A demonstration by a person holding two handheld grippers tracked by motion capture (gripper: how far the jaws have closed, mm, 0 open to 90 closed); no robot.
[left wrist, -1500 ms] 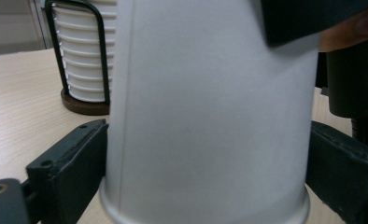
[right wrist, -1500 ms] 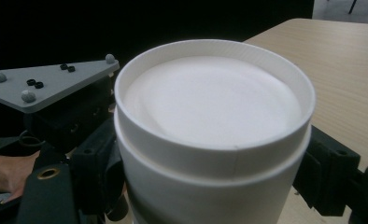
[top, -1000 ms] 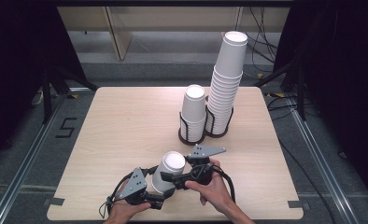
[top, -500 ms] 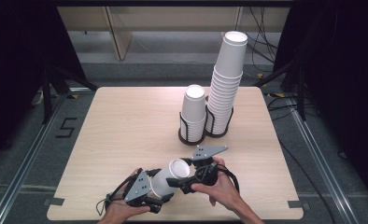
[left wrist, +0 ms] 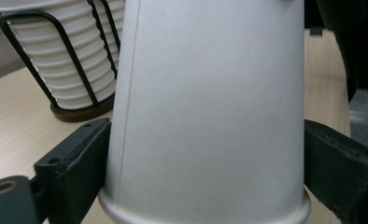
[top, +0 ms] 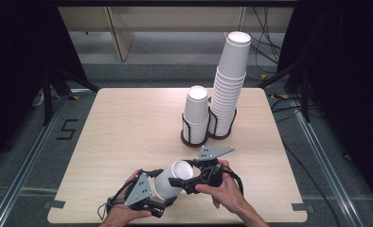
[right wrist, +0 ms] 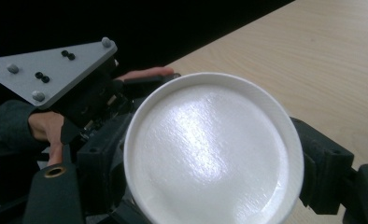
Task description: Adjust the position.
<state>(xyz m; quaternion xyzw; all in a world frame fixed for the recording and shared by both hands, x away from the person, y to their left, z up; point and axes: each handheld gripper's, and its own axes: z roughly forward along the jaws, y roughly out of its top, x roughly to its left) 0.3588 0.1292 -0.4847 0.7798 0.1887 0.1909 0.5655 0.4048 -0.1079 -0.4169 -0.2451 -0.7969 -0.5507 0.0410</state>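
Left gripper (top: 162,197), at seven o'clock of the paper cup (top: 168,183), set across the cup's mouth end: jaws just opening, yet flush against the white walls on both sides in the left gripper view, no gap to be seen. Right gripper (top: 181,179), coming in from three o'clock under its grey plate (top: 214,152), clamped on the same cup at the base end, one black jaw either side of the recessed bottom in the right gripper view. Cup lifted off the wood and tipped, base toward one o'clock, rim toward seven. Held between two hands low at six o'clock on the table (top: 128,123), close to the near edge. Farther out, at about twelve o'clock from the cup: a short stack of cups (top: 196,111) in a black wire holder (top: 194,137). Just beside it at three o'clock, a tall stack (top: 229,80) in a second holder, leaning slightly toward one o'clock.
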